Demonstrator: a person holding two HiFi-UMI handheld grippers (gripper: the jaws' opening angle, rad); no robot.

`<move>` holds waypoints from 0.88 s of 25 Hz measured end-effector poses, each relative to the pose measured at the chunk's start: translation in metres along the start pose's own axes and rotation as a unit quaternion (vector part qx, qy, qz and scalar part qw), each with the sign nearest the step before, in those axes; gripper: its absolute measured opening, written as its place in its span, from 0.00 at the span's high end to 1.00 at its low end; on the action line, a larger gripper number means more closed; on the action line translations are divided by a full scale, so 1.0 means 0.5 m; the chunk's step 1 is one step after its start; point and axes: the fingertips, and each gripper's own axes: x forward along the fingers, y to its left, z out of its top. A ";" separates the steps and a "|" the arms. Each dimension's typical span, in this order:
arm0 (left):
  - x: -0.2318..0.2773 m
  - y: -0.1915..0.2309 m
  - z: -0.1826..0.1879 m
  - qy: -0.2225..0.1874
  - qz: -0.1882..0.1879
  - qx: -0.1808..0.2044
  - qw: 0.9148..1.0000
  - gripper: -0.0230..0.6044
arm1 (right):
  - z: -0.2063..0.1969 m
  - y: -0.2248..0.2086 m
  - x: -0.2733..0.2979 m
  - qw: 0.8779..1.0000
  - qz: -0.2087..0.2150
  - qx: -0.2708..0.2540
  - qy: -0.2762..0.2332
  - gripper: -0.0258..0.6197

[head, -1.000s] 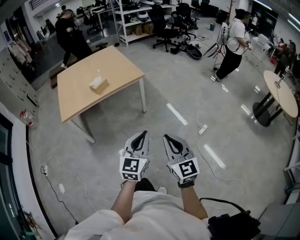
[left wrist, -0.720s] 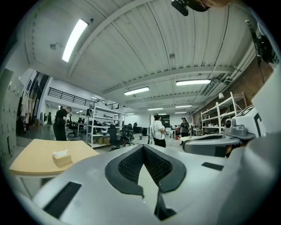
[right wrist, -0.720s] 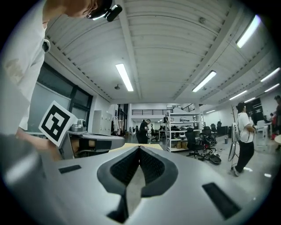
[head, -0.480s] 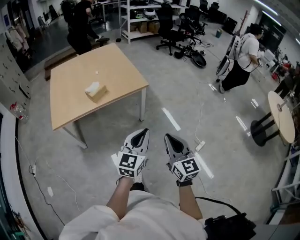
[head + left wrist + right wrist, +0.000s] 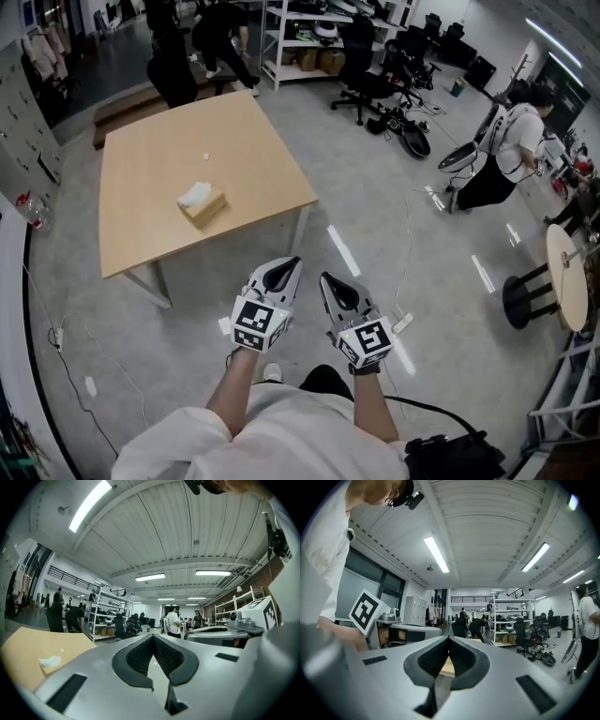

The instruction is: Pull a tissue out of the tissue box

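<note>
A tan tissue box [image 5: 202, 205] with a white tissue [image 5: 194, 194] sticking out of its top sits near the middle of a light wooden table [image 5: 159, 159]. Both grippers are held level over the grey floor, well short of the table's near corner. My left gripper [image 5: 292, 263] is shut and empty, and so is my right gripper [image 5: 325, 278] beside it. In the left gripper view the tissue box [image 5: 50, 662] shows small at the far left, beyond the closed left gripper [image 5: 153, 637]. The right gripper [image 5: 449, 639] points at the table edge with its jaws together.
Several people stand behind the table [image 5: 173, 66] and at the right [image 5: 506, 155]. Metal shelves [image 5: 314, 42] and office chairs [image 5: 370, 80] line the back. A round table [image 5: 570, 272] stands at the right. Cables and a power strip [image 5: 403, 323] lie on the floor.
The table and tissue box have come closer and shifted right in the head view as the person walks toward them. Both grippers stay side by side, shut.
</note>
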 end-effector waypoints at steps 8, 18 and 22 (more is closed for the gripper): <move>0.099 0.127 -0.036 0.023 0.051 0.012 0.998 0.96 | -0.031 -0.074 0.153 0.997 0.064 -0.039 0.003 0.95; 0.343 0.274 0.021 -0.010 0.162 0.002 0.987 0.96 | -0.001 -0.308 0.343 0.977 0.210 -0.011 -0.038 0.96; 0.360 0.323 0.040 -0.014 0.227 0.009 0.974 0.96 | 0.001 -0.353 0.411 0.961 0.274 0.015 -0.043 0.95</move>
